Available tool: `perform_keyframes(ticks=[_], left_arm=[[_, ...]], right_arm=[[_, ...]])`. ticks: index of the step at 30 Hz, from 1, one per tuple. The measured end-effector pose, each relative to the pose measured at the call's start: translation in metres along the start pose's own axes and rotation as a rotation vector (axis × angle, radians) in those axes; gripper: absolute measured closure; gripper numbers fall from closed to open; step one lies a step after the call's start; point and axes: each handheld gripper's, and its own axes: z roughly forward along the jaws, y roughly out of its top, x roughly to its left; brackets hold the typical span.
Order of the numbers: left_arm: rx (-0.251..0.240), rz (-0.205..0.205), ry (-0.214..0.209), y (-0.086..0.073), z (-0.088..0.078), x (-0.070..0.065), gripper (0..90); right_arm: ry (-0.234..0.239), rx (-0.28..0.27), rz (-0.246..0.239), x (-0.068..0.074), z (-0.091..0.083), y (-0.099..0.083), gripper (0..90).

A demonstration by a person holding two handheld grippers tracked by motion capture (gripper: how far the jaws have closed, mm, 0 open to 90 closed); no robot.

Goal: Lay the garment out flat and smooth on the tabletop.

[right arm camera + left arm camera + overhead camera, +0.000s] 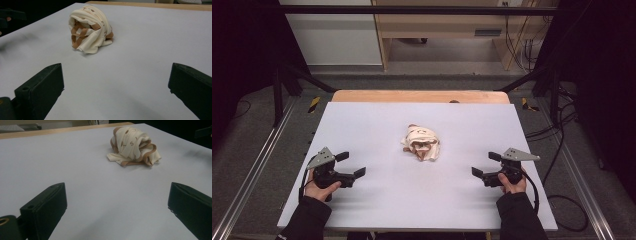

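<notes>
The high view looks forward and down from the person's side, taking in the whole white table (pixel 377 200) and the floor beyond. Each gripper view sits low over the tabletop, close behind its own jaws, facing inward toward the table's middle. All three share the crumpled cloth (pixel 422 142); the dark far edges probably hide the opposite gripper.

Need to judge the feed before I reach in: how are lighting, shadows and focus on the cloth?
High view: dim surroundings, evenly lit white table, crumpled cloth small and soft. Left gripper view: cloth fairly sharp, with a faint shadow at its base; near jaws dark. Right gripper view: cloth clear, a smudgy shadow at far left, no glare.
</notes>
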Motion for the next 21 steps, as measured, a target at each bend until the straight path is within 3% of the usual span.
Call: perform_keyframes(ticks=[21], left_arm=[[0.013,0.011,0.009,0.0086,0.0034,-0.0015,1.0]], right_arm=[[0.002,0.001,-0.012,0.0046,0.0032,0.0056,0.5]])
